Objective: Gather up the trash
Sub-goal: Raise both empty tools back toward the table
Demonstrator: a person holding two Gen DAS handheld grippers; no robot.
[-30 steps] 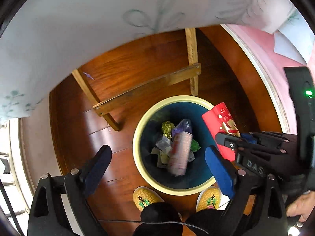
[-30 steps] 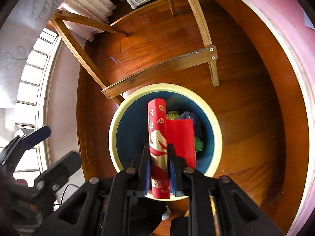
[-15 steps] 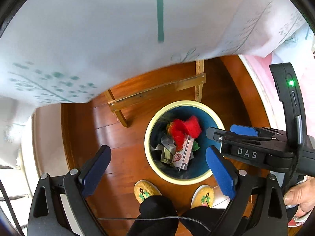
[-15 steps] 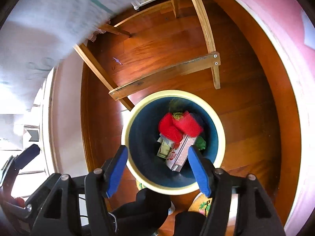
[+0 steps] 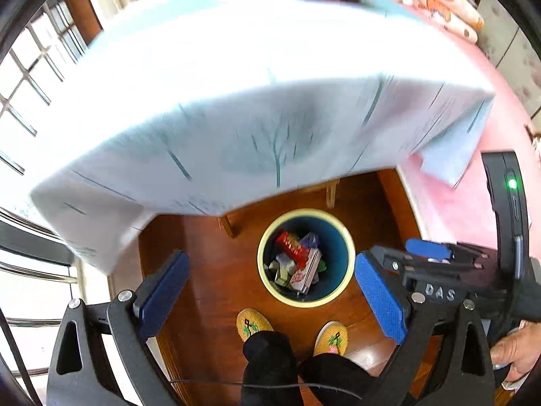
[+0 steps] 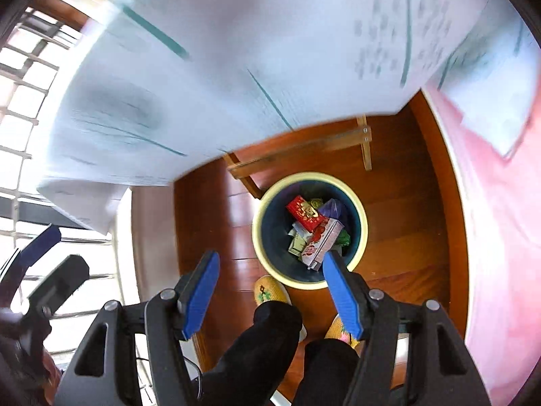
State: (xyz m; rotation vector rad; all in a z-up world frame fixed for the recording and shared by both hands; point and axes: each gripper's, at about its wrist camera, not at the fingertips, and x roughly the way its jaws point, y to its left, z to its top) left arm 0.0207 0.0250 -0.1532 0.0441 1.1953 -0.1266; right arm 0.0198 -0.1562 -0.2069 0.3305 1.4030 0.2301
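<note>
Scene: A yellow-rimmed waste bin (image 6: 309, 230) with a dark blue inside is seen from above on a polished wooden floor (image 6: 405, 223), between the person's yellow slippers (image 5: 253, 324) at the near edge and a wooden frame (image 6: 297, 152) beyond it.

Trash: A red packet (image 6: 302, 213) lies on top of the heap inside the bin, beside a pink-and-white carton (image 6: 321, 240) and crumpled green and purple wrappers.

Right gripper (image 6: 274, 291): Its blue fingers (image 6: 199, 294) are held wide apart with nothing between them; they have just been opening, and the red packet is seen below in the bin, well clear of the pads.

Left gripper (image 5: 270, 297): Its fingers (image 5: 378, 297) are likewise spread wide and nothing is gripped.

Progress: One deposit is judged complete, with several pieces already gathered in the bin. What is left cannot be told for certain; dark red and patterned shapes at the far edge of the cloth-covered bench (image 5: 236, 67) are too blurred to be named as trash.

Surface: The bench is draped in a pale cloth printed with teal trees, which overhangs the floor on the near side.

Room: A pink covering (image 6: 500, 237) is seen along the right, and a bright barred window (image 5: 30, 77) on the left.
</note>
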